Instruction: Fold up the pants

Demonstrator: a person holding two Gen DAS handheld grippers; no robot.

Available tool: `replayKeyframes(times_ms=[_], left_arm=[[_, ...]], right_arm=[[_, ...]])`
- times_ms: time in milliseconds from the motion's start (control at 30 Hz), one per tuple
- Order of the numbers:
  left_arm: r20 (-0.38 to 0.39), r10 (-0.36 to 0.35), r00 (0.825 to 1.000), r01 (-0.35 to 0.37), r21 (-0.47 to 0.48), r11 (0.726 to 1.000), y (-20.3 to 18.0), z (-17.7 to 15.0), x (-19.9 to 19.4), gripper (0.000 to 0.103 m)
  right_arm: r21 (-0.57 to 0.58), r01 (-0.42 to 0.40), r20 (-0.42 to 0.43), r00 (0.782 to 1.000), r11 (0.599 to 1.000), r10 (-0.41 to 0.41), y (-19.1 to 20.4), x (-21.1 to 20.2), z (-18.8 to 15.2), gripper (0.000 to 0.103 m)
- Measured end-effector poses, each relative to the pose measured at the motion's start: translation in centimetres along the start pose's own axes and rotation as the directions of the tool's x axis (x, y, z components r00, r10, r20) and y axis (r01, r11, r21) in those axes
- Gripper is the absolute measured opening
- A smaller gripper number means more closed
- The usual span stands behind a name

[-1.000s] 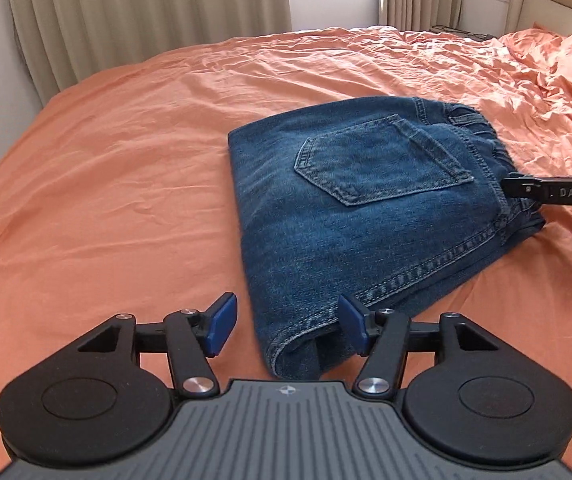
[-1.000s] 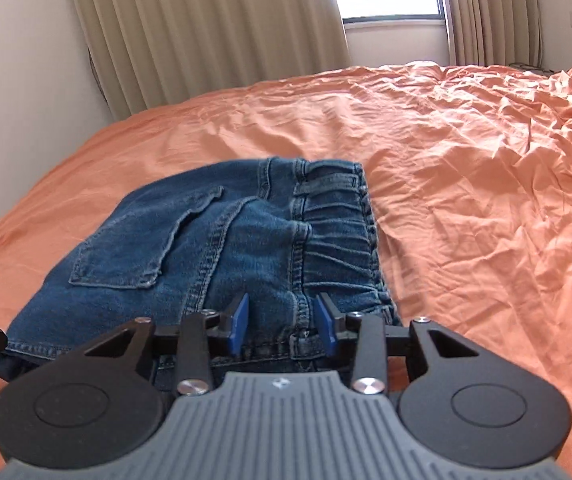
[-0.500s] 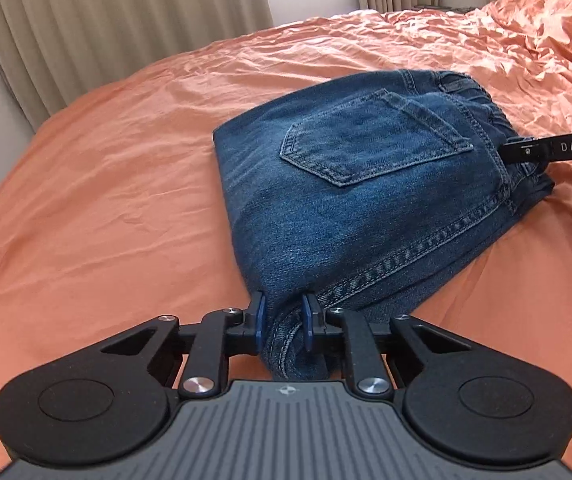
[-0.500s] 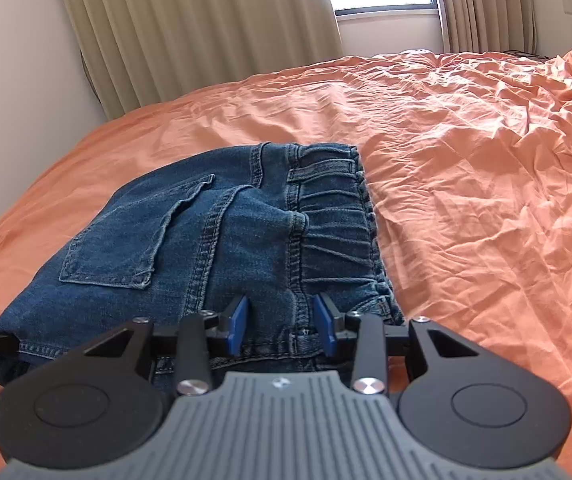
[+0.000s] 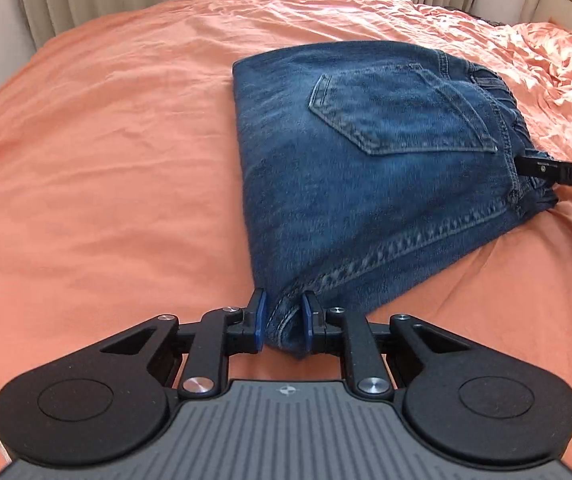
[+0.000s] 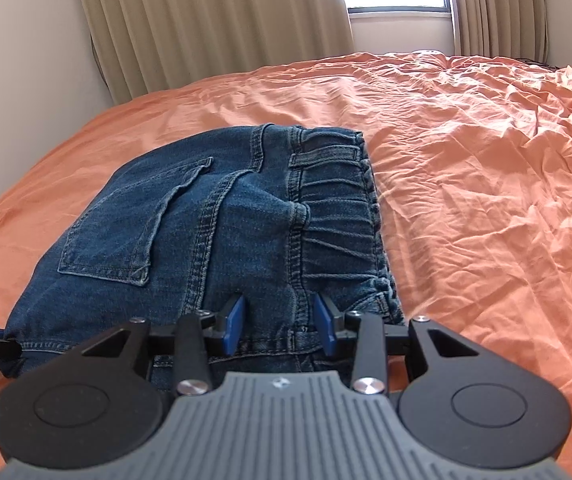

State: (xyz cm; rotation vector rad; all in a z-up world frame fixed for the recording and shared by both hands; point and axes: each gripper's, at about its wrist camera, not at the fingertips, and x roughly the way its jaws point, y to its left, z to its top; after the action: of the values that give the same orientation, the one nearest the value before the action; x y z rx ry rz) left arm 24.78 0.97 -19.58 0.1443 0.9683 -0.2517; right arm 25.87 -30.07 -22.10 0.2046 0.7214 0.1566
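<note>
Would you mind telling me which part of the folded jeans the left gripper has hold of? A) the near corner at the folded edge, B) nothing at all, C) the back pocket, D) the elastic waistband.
A: in the left wrist view the left gripper has its jaws closed on the near corner of the jeans, well away from the back pocket and the waistband.

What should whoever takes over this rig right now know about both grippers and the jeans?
Left gripper: shut on the near folded corner of the jeans.
Right gripper: pads clamp the bunched waistband end.
Jeans: folded into a compact stack, back pocket up, on the orange bedsheet.
Done: legs folded in.
Left: probably one last fold or a tidy, then release.
</note>
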Motion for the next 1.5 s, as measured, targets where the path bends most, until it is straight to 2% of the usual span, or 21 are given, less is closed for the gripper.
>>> replayKeyframes(times_ms=[100, 200, 267, 333, 400, 467, 567, 633, 700, 767, 867, 900, 933, 1000, 1067, 1100, 1133, 1200, 1300, 1400, 1500], left_arm=[[-0.014, 0.005, 1.000, -0.005, -0.009, 1.000, 0.1, -1.0, -0.9, 0.015], [-0.045, 0.007, 0.999, -0.010, -0.059, 0.998, 0.8, -1.7, -1.7, 0.012], [-0.023, 0.018, 1.000, -0.020, -0.096, 0.995, 1.4, -1.9, -2.7, 0.012], [0.045, -0.018, 0.999, 0.025, -0.164, 0.986, 2.3, -2.0, -4.1, 0.017], [0.125, -0.057, 0.991, 0.086, -0.244, 0.966, 3.4, -2.1, -5.6, 0.027], [0.187, -0.067, 0.980, 0.122, -0.303, 0.945, 4.2, -2.1, -6.5, 0.034], [0.262, -0.062, 0.963, 0.159, -0.366, 0.917, 5.1, -1.2, -7.0, 0.048], [0.303, -0.083, 0.949, 0.211, -0.420, 0.882, 5.8, -0.3, -6.8, 0.061], [0.338, -0.120, 0.934, 0.280, -0.480, 0.831, 6.7, 0.6, -6.2, 0.065], [0.352, -0.157, 0.923, 0.333, -0.521, 0.786, 7.4, 1.5, -5.2, 0.069], [0.337, -0.227, 0.914, 0.390, -0.566, 0.726, 8.3, 2.8, -2.9, 0.074], [0.325, -0.266, 0.908, 0.414, -0.586, 0.697, 8.7, 3.0, -1.6, 0.075], [0.317, -0.284, 0.905, 0.424, -0.605, 0.674, 9.0, 3.1, -0.6, 0.075], [0.304, -0.278, 0.911, 0.411, -0.646, 0.643, 9.4, 3.0, 1.0, 0.075], [0.283, -0.286, 0.915, 0.403, -0.670, 0.624, 9.8, 3.1, 2.2, 0.075], [0.271, -0.293, 0.917, 0.398, -0.673, 0.624, 9.8, 3.1, 2.8, 0.075], [0.260, -0.291, 0.921, 0.389, -0.666, 0.637, 9.7, 3.2, 3.1, 0.075], [0.223, -0.252, 0.942, 0.337, -0.636, 0.694, 9.1, 3.5, 3.4, 0.075], [0.185, -0.236, 0.954, 0.300, -0.586, 0.753, 8.6, 4.2, 3.9, 0.075], [0.164, -0.240, 0.957, 0.290, -0.560, 0.776, 8.4, 4.7, 4.2, 0.075], [0.150, -0.260, 0.954, 0.299, -0.541, 0.786, 8.1, 4.9, 4.8, 0.075]], right_arm=[[-0.017, 0.009, -0.001, 1.000, 1.000, -0.009, 0.2, -0.2, -0.1, 0.034], [-0.048, 0.014, -0.008, 1.000, 0.999, -0.014, 0.6, -0.4, -0.2, 0.036], [-0.050, 0.008, -0.002, 1.000, 0.999, -0.008, 0.9, -0.8, -0.1, 0.043], [-0.042, 0.002, 0.016, 1.000, 0.999, -0.001, 1.1, -1.7, -0.2, 0.049], [-0.033, -0.008, 0.038, 0.999, 0.999, 0.009, 1.3, -2.9, -0.1, 0.056], [-0.004, -0.018, 0.063, 0.998, 1.000, 0.018, 1.2, -4.2, 0.1, 0.067], [0.101, -0.035, 0.091, 0.996, 0.994, 0.025, 0.1, -5.8, 0.5, 0.072], [0.200, -0.043, 0.092, 0.995, 0.979, 0.025, -1.2, -6.5, 0.6, 0.076], [0.302, -0.065, 0.083, 0.996, 0.951, 0.042, -2.6, -6.8, 0.5, 0.076], [0.409, -0.099, 0.067, 0.995, 0.907, 0.078, -4.2, -6.8, 0.0, 0.081], [0.532, -0.139, 0.031, 0.989, 0.835, 0.144, -6.1, -6.1, -0.5, 0.081], [0.560, -0.148, 0.026, 0.987, 0.815, 0.161, -6.6, -5.9, -0.6, 0.081], [0.592, -0.151, 0.025, 0.985, 0.791, 0.170, -7.1, -5.6, -0.8, 0.081], [0.642, -0.143, 0.025, 0.986, 0.753, 0.165, -8.1, -5.4, -1.1, 0.081], [0.666, -0.153, 0.024, 0.983, 0.730, 0.184, -8.8, -5.0, -1.4, 0.081], [0.675, -0.161, 0.018, 0.979, 0.720, 0.202, -9.1, -4.7, -1.5, 0.081], [0.680, -0.171, 0.014, 0.975, 0.713, 0.220, -9.2, -4.2, -1.6, 0.081], [0.686, -0.173, 0.002, 0.972, 0.707, 0.236, -9.4, -3.1, -1.6, 0.081], [0.664, -0.164, -0.011, 0.973, 0.729, 0.229, -9.3, -1.7, -1.4, 0.081], [0.634, -0.170, -0.018, 0.972, 0.754, 0.234, -9.2, -0.2, -1.1, 0.081], [0.615, -0.178, -0.019, 0.970, 0.768, 0.241, -9.1, 0.7, -0.9, 0.081]])
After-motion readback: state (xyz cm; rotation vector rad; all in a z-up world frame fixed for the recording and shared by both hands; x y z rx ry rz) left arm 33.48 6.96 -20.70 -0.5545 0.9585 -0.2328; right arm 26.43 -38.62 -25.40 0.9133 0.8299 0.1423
